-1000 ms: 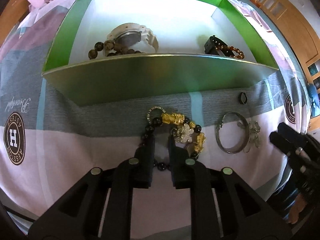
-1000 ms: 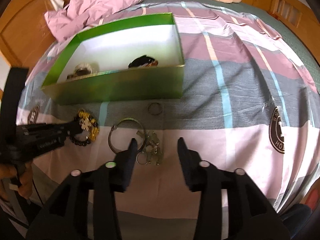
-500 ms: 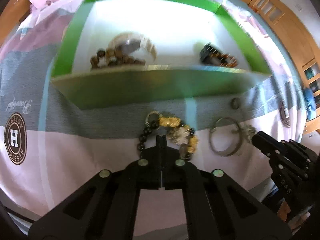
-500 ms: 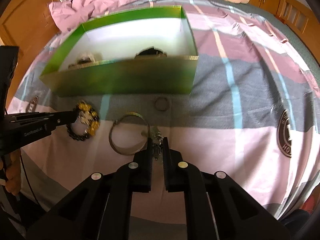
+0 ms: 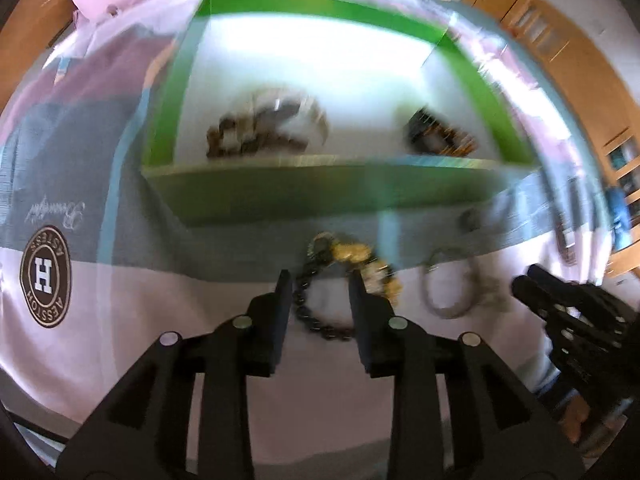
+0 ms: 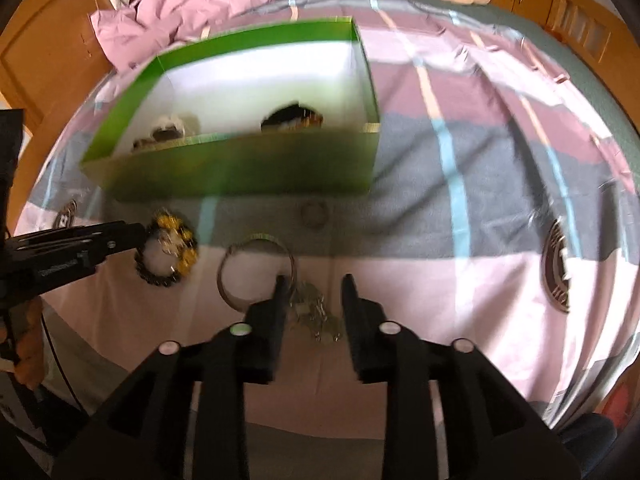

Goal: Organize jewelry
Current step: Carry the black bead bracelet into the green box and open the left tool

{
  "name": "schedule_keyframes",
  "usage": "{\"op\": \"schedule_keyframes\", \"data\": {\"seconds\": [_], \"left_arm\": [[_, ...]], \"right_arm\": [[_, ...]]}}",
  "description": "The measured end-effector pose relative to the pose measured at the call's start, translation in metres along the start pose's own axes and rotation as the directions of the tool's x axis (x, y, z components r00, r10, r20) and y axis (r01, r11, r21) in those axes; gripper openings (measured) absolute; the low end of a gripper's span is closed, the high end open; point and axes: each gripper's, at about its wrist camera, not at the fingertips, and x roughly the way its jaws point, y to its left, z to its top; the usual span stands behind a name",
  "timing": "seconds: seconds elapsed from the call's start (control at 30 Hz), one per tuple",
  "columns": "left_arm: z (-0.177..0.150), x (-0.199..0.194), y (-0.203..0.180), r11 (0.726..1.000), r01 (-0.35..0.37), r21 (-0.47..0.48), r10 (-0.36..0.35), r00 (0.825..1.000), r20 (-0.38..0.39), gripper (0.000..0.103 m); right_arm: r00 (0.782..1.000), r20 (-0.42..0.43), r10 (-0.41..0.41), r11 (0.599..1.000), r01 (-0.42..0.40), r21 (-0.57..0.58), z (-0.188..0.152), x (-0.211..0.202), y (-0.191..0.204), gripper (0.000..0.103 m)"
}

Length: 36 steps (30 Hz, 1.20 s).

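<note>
My left gripper (image 5: 318, 274) points down at the bed; its jaws are opening, and the black strand of the black-and-gold bead bracelet (image 5: 348, 256) lies loose between the fingers on the sheet. My right gripper (image 6: 314, 278) is opening too, over a small cluster of silver earrings (image 6: 316, 316) that rests untouched between its fingers. Left of that cluster lies a silver bangle (image 6: 256, 272), with a small ring (image 6: 315, 214) beyond it. The green box (image 6: 240, 168) stands behind, holding a watch with brown beads (image 5: 272, 128) and a dark bracelet (image 5: 436, 136). The left view is blurred.
A striped pink, grey and blue sheet (image 6: 460, 200) covers the bed. Crumpled pink cloth (image 6: 192, 0) lies behind the box. Wooden cupboards (image 5: 580, 60) stand at the right. In the right wrist view the left gripper (image 6: 136, 236) reaches in beside the bead bracelet (image 6: 170, 256).
Both grippers closed half a second ago and have spread apart again. The bracelet and the earrings still lie on the sheet.
</note>
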Motion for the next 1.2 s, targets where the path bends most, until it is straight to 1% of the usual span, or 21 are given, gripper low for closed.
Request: {"op": "schedule_keyframes", "data": {"seconds": [0.03, 0.07, 0.1, 0.2, 0.23, 0.27, 0.3, 0.33, 0.37, 0.4, 0.47, 0.57, 0.7, 0.77, 0.83, 0.87, 0.97, 1.1, 1.17, 1.2], "left_arm": [[0.0, 0.008, -0.001, 1.0, -0.016, 0.005, 0.016, 1.0, -0.018, 0.032], [-0.001, 0.014, -0.002, 1.0, -0.023, 0.006, 0.023, 0.999, -0.028, 0.036], [-0.001, 0.018, -0.004, 1.0, -0.026, 0.009, 0.026, 0.999, -0.031, 0.038], [0.0, 0.019, -0.009, 0.999, -0.04, 0.03, 0.041, 0.999, -0.016, 0.04], [0.0, 0.019, -0.009, 0.999, -0.04, 0.03, 0.041, 0.999, -0.016, 0.04], [0.0, 0.019, -0.008, 0.998, -0.046, 0.03, 0.047, 0.999, -0.016, 0.035], [0.001, 0.02, -0.008, 0.997, -0.064, 0.032, 0.065, 0.998, -0.016, 0.022], [0.001, 0.019, -0.006, 0.996, -0.086, 0.033, 0.087, 0.996, -0.016, 0.016], [0.002, 0.017, -0.004, 0.997, -0.071, 0.017, 0.071, 0.997, -0.022, 0.01], [0.003, 0.014, 0.0, 0.999, -0.046, -0.009, 0.045, 0.999, -0.028, 0.01], [0.005, 0.007, 0.002, 0.999, -0.024, -0.024, 0.023, 1.0, -0.019, 0.01], [0.006, -0.012, -0.001, 1.0, 0.003, -0.021, -0.002, 1.0, 0.021, 0.01], [0.005, -0.051, -0.008, 0.999, 0.054, 0.006, -0.054, 0.994, 0.093, 0.01], [0.011, -0.079, -0.018, 0.996, 0.085, 0.033, -0.089, 0.985, 0.148, 0.01], [0.017, -0.099, -0.025, 0.994, 0.098, 0.054, -0.106, 0.976, 0.192, 0.01], [0.022, -0.11, -0.028, 0.992, 0.11, 0.066, -0.122, 0.968, 0.218, 0.01], [0.042, -0.132, -0.033, 0.986, 0.138, 0.09, -0.157, 0.952, 0.263, 0.01], [0.066, -0.14, -0.029, 0.989, 0.111, 0.099, -0.137, 0.94, 0.312, 0.01], [0.076, -0.125, -0.021, 0.989, 0.128, 0.076, -0.146, 0.94, 0.307, 0.01], [0.08, -0.112, -0.015, 0.989, 0.133, 0.059, -0.144, 0.946, 0.292, 0.01]], "right_arm": [[1.0, -0.014, -0.009, 1.0, 0.008, -0.012, -0.002, 0.004, 0.002, 0.033], [0.999, -0.029, -0.022, 0.999, 0.021, -0.028, -0.005, 0.01, 0.004, 0.034], [0.999, -0.034, -0.027, 0.999, 0.026, -0.034, -0.006, 0.014, 0.004, 0.034], [0.999, -0.044, -0.03, 0.999, 0.028, -0.046, -0.009, 0.024, 0.006, 0.034], [0.998, -0.047, -0.033, 0.998, 0.03, -0.053, -0.01, 0.027, 0.007, 0.033], [0.999, -0.045, -0.031, 0.998, 0.028, -0.061, -0.011, 0.029, 0.008, 0.023], [0.999, -0.04, -0.023, 0.998, 0.02, -0.065, -0.011, 0.028, 0.01, 0.018], [0.999, -0.038, -0.018, 0.998, 0.016, -0.068, -0.012, 0.028, 0.01, 0.015], [0.999, -0.032, -0.018, 0.997, 0.016, -0.071, -0.012, 0.027, 0.011, 0.015], [1.0, -0.025, -0.015, 0.997, 0.013, -0.071, -0.012, 0.024, 0.011, 0.015], [1.0, -0.008, 0.001, 0.998, -0.001, -0.064, -0.011, 0.017, 0.011, 0.015], [1.0, 0.018, 0.012, 0.999, -0.011, -0.052, -0.008, 0.004, 0.01, 0.015], [0.995, 0.09, 0.036, 0.999, -0.033, -0.037, 0.001, -0.027, 0.006, 0.015], [0.989, 0.137, 0.047, 0.998, -0.042, -0.039, 0.01, -0.046, 0.005, 0.015], [0.983, 0.175, 0.056, 0.998, -0.049, -0.044, 0.02, -0.061, 0.005, 0.015], [0.979, 0.193, 0.063, 0.997, -0.054, -0.049, 0.026, -0.067, 0.006, 0.015], [0.968, 0.238, 0.077, 0.996, -0.062, -0.067, 0.046, -0.081, 0.01, 0.015], [0.957, 0.277, 0.087, 0.994, -0.065, -0.088, 0.075, -0.077, 0.019, 0.015], [0.96, 0.266, 0.085, 0.994, -0.063, -0.087, 0.087, -0.063, 0.021, 0.015], [0.966, 0.247, 0.083, 0.995, -0.064, -0.083, 0.093, -0.051, 0.023, 0.015]]}}
